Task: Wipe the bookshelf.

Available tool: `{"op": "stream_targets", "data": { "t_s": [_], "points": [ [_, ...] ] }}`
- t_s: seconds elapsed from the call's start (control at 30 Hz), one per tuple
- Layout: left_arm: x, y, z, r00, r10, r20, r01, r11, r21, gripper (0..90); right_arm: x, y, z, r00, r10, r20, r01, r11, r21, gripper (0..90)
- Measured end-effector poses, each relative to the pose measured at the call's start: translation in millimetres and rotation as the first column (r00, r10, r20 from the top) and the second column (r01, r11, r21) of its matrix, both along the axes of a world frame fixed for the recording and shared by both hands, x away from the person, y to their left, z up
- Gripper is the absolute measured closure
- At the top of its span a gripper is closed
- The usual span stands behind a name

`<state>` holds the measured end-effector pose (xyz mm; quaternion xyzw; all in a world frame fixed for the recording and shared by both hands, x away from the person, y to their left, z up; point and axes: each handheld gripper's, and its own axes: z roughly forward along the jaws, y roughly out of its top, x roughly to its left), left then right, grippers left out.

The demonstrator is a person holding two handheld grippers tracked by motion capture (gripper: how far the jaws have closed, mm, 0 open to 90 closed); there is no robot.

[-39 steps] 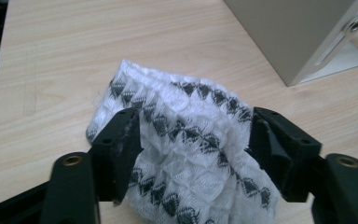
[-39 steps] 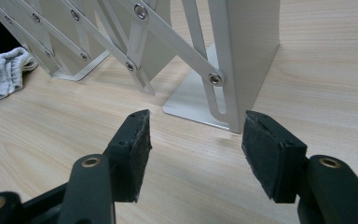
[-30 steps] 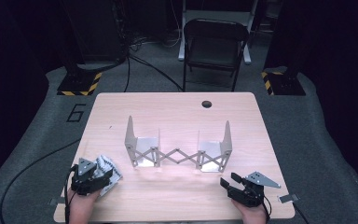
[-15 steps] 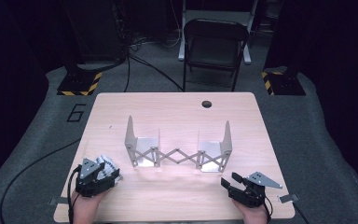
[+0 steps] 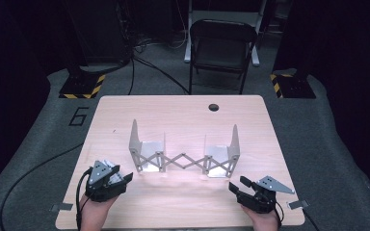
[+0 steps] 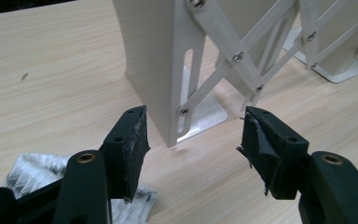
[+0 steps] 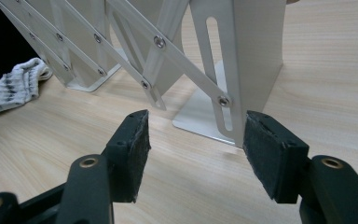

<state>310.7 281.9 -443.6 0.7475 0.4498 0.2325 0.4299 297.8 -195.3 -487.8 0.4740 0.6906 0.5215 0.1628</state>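
Gleaming metal scissor-lattice rack (image 5: 184, 156), perhaps steel, on pale woodgrain table (image 5: 183, 115).

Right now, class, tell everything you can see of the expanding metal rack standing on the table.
The rack looks like pale, matt sheet metal. Two upright end plates with rounded tops each stand on a flat foot on the wooden table. A riveted scissor lattice joins them, pinned into slots in the plates, and is stretched partly open. It stands upright mid-table. Nothing else touches it: the left tongs and right tongs are open, just short of its ends.
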Motion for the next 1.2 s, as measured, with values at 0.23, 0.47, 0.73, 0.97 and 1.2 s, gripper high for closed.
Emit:
{"op": "stream_targets", "data": {
  "t_s": [0.23,0.47,0.73,0.97,1.2],
  "points": [
    [3.2,-13.2,11.4,0.9992,-0.035,0.021,0.035,0.9992,-0.016,41.0,-1.1,1.4,18.3,0.9992,0.019,0.035,-0.019,1.0,0.014,40.6],
    [12.6,-29.4,24.5,0.9947,-0.099,0.026,0.099,0.9951,-0.001,43.4,-1.1,6.6,42.8,0.9949,0.046,0.09,-0.049,0.998,0.032,40.8],
    [26.1,-45.6,37.2,0.9897,-0.14,0.03,0.14,0.9901,0.007,47.1,1.4,13.3,63.3,0.9863,0.086,0.141,-0.09,0.996,0.018,42.7],
    [37.2,-55.5,38.5,0.9878,-0.156,0.006,0.156,0.9878,-0.006,51.7,5.4,21.6,74.5,0.9796,0.118,0.163,-0.12,0.993,0.005,44.0],
    [44.7,-65.9,34.8,0.9895,-0.144,0.0,0.144,0.9894,0.019,53.5,17.8,36.5,77.8,0.9721,0.161,0.17,-0.161,0.987,-0.015,46.9]
  ]
}}
